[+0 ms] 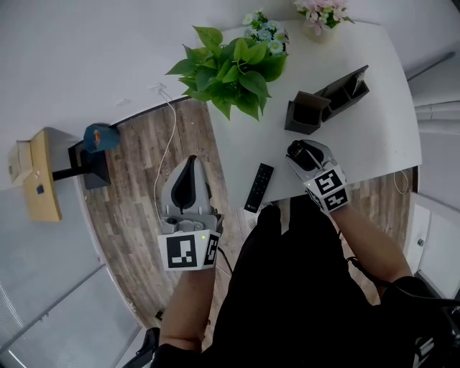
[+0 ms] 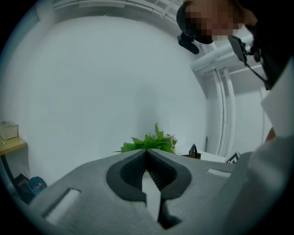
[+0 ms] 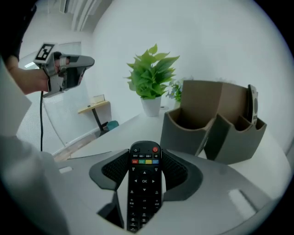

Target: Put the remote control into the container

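Note:
A black remote control [image 3: 144, 183] with coloured buttons lies lengthwise between the pads of my right gripper [image 3: 145, 158], which is shut on it and holds it off the white table [image 1: 359, 144]. In the head view my right gripper [image 1: 302, 153] sits just in front of the dark, several-compartment container [image 1: 316, 108]. That container [image 3: 211, 128] stands close ahead and to the right. A second black remote [image 1: 259, 187] lies flat near the table's front edge. My left gripper [image 1: 190, 164] hangs over the wooden floor left of the table, and it [image 2: 147, 153] is shut on nothing.
A leafy potted plant [image 1: 233, 68] stands behind and left of the container, with a flower pot [image 1: 320, 14] at the far edge. A thin dark slab [image 3: 251, 103] stands in the container's right compartment. A small wooden side table [image 1: 39, 172] stands on the floor far left.

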